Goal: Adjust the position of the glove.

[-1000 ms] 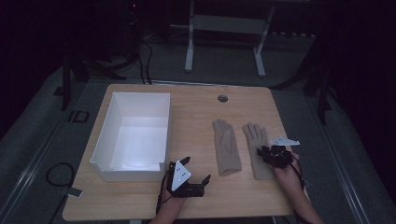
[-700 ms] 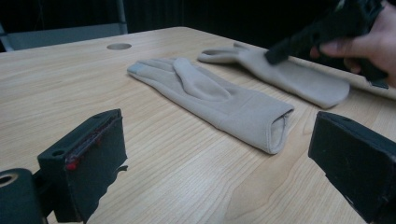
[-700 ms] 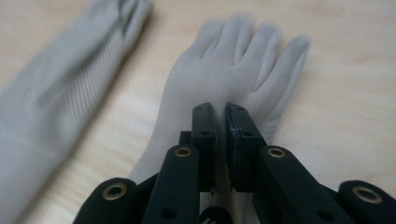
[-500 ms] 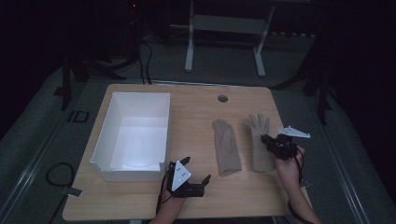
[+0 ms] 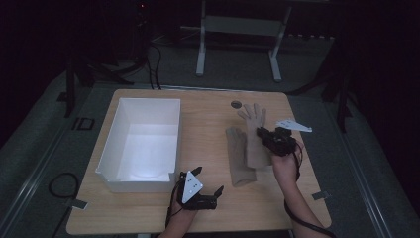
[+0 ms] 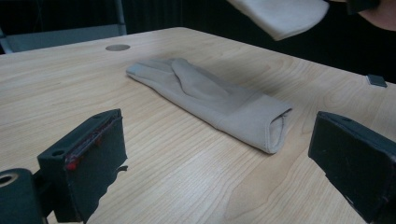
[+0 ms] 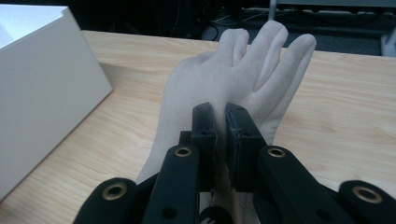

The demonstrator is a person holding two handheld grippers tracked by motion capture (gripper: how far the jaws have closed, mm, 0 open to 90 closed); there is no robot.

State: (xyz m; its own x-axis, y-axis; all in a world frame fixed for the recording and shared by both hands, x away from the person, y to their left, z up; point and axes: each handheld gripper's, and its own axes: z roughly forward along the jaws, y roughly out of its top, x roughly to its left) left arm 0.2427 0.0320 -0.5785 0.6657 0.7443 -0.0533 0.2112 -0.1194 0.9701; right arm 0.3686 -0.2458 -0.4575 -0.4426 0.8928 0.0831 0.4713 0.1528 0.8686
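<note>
Where the white box [image 5: 143, 144] stands at table left, the left gripper [image 5: 204, 187] rests near the front edge, jaws wide apart, holding nothing. The flat glove [image 6: 210, 100] lies mid-table. The right gripper [image 7: 223, 128], jaws clamped, holds the second glove [image 7: 224, 81] raised; its cuff is cut off in the left gripper view.

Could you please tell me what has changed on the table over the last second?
The right gripper, shut on the right-hand glove, has lifted it and carried it away from the person and left, toward the other glove. That glove, the left gripper and the white box stayed put.
</note>
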